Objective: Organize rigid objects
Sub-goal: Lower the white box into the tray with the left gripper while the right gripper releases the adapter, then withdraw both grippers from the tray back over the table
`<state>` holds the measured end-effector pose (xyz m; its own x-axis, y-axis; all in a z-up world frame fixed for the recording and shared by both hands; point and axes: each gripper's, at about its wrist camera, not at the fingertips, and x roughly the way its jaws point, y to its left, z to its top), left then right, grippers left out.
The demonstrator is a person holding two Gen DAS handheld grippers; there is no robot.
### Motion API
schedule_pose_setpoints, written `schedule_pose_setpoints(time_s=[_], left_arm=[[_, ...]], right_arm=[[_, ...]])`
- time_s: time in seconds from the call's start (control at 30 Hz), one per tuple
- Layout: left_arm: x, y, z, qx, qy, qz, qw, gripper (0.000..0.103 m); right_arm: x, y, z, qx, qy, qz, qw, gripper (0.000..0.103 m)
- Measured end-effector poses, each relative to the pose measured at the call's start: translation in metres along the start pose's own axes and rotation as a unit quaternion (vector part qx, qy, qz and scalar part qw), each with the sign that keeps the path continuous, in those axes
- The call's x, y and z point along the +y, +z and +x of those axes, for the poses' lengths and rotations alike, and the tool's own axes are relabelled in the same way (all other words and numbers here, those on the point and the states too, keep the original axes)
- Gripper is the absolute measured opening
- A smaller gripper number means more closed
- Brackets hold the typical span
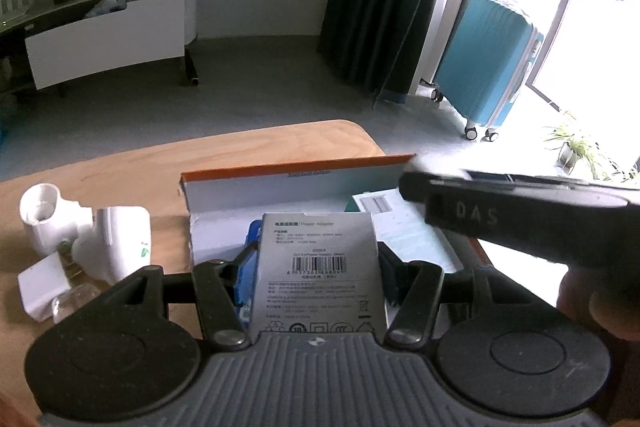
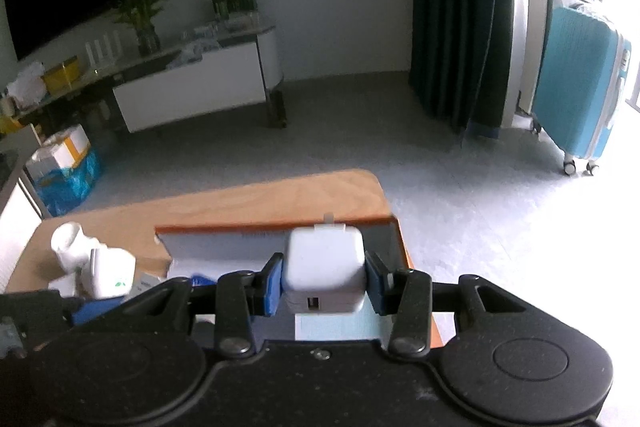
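My left gripper (image 1: 318, 267) is shut on a grey power adapter box (image 1: 320, 267) and holds it over the open orange-rimmed cardboard box (image 1: 296, 173). My right gripper (image 2: 324, 279) is shut on a white USB charger cube (image 2: 324, 263), held above the same orange-rimmed box (image 2: 276, 225). The right gripper's body (image 1: 520, 211) shows at the right of the left wrist view. A pale teal box (image 1: 404, 223) lies inside the orange-rimmed box.
White pipe fittings (image 1: 86, 231) and a small white block (image 1: 40, 283) lie on the wooden table (image 1: 240, 147) to the left of the box; the fittings also show in the right wrist view (image 2: 96, 259). A teal suitcase (image 1: 488, 67) stands on the floor beyond.
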<state>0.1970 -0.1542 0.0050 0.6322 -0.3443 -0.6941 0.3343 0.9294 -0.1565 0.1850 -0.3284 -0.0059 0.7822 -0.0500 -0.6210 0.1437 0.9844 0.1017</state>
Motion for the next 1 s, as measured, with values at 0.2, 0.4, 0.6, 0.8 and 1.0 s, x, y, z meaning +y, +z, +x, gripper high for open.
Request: schedule_pose_setpoints(time_s=[0.2, 0.4, 0.6, 0.8, 1.0], left_arm=[[-0.002, 0.004, 0.005, 0.008, -0.044, -0.008, 0.9990, 0.079], [0.008, -0.003, -0.006, 0.004, -0.037, -0.023, 0.9990, 0.083], [0.025, -0.011, -0.031, -0.008, -0.002, -0.038, 0.9993, 0.091], [0.054, -0.025, -0.057, -0.014, 0.034, -0.059, 0.9976, 0.093], [0.092, -0.042, -0.082, -0.021, 0.065, -0.094, 0.9932, 0.094]], right_arm=[[-0.011, 0.002, -0.020, -0.031, -0.009, 0.022, 0.999, 0.066], [-0.004, 0.003, -0.041, -0.047, -0.006, 0.011, 0.999, 0.069], [0.019, -0.001, -0.054, -0.050, 0.006, 0.000, 0.999, 0.078], [0.047, -0.013, -0.059, -0.036, 0.027, -0.015, 0.999, 0.082], [0.080, -0.023, -0.062, -0.021, 0.051, -0.032, 0.998, 0.083]])
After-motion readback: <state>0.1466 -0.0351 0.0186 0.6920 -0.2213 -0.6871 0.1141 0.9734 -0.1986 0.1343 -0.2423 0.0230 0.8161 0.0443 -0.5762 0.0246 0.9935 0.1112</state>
